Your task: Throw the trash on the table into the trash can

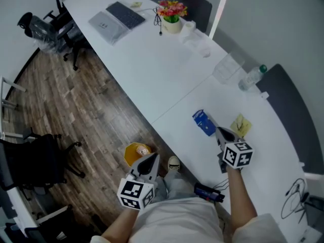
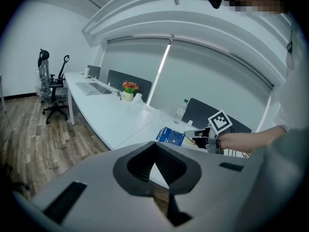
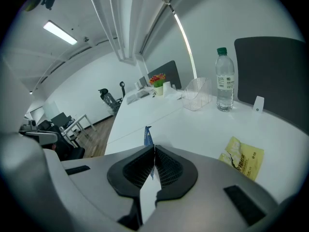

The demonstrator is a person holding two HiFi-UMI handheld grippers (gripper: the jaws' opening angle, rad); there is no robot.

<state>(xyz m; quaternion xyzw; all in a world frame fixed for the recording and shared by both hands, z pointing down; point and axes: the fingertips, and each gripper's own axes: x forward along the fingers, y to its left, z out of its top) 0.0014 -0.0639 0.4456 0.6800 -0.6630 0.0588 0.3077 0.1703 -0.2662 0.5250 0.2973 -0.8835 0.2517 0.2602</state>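
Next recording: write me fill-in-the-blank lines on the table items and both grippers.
The packet pinched by the right gripper is ___ in colour.
The yellow packet lies on the ___.
The cap of the water bottle is ___.
The left gripper, jaws together, holds ___.
Missing words: blue; table; green; nothing.

Bare table [image 1: 167, 80] stretch between flowerpot [image 1: 171, 17] and blue packet [image 1: 204, 122]; bottle [image 1: 251, 78], clear tray [image 1: 227, 69] along far edge.
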